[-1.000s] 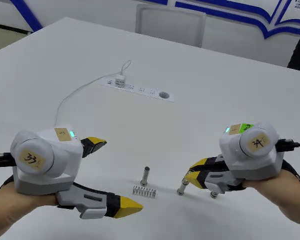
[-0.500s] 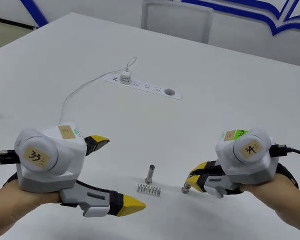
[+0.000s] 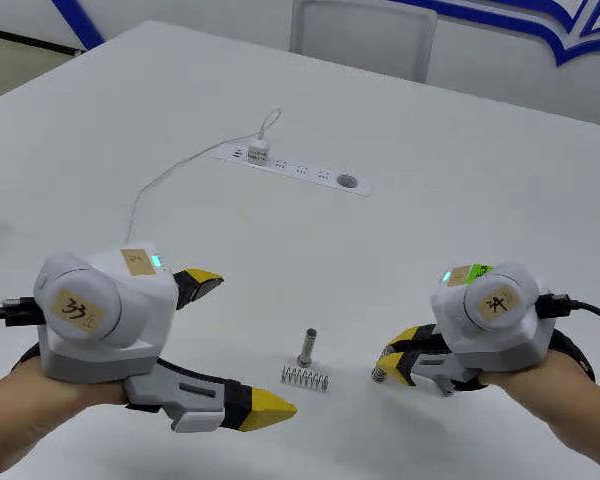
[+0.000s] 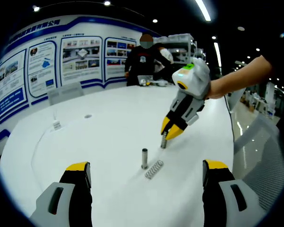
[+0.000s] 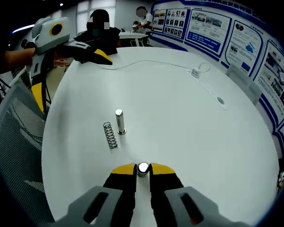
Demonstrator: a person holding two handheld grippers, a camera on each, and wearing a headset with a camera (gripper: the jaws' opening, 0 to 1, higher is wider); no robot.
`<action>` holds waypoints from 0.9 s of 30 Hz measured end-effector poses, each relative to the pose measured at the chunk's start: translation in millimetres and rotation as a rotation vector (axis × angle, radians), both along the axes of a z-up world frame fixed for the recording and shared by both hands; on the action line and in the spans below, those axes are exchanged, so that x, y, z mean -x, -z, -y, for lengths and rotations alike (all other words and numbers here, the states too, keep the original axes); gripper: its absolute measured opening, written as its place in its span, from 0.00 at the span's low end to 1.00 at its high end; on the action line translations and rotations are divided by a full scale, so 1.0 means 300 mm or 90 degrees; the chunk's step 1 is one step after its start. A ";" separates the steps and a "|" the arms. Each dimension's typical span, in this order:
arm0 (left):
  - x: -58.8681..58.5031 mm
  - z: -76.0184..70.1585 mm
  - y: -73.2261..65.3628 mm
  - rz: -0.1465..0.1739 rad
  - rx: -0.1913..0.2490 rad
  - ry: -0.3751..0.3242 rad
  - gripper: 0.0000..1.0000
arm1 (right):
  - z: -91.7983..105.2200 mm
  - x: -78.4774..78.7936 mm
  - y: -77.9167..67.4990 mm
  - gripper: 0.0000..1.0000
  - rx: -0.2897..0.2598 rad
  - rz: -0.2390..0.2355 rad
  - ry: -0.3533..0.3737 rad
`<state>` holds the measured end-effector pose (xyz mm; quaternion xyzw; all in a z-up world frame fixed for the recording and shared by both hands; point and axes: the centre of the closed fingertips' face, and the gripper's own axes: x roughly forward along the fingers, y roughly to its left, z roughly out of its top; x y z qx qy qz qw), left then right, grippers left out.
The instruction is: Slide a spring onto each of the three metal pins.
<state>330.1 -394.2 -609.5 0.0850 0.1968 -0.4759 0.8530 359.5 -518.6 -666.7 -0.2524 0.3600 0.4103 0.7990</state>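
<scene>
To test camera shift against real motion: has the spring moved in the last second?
No. The spring still lies just on the near side of the upright pin, at its foot, as before; the view itself shifted.

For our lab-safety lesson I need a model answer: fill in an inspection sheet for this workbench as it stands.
Surface: white table, bare around the work.
Job's things: one pin standing upright; spring lying beside it; second pin in the right gripper.
Clutter: nothing seen.
Grippers: left gripper open, holding nothing; right gripper shut on the second pin.
Cables: white cable from a charger in the power strip; dark lead on the right gripper.
Surroundings: chair at the far edge; wall posters; person beyond the table.
</scene>
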 end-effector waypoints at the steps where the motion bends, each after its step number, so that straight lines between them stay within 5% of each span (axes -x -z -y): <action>1: 0.000 0.001 0.000 0.000 0.000 0.001 1.00 | 0.000 0.000 0.000 0.11 -0.001 -0.001 0.002; 17: 0.010 0.016 -0.013 0.003 0.000 0.009 1.00 | 0.021 -0.003 -0.022 0.14 -0.005 0.002 0.023; 27: 0.014 0.010 -0.020 0.004 0.000 0.009 1.00 | 0.037 -0.005 -0.084 0.16 -0.021 0.028 0.038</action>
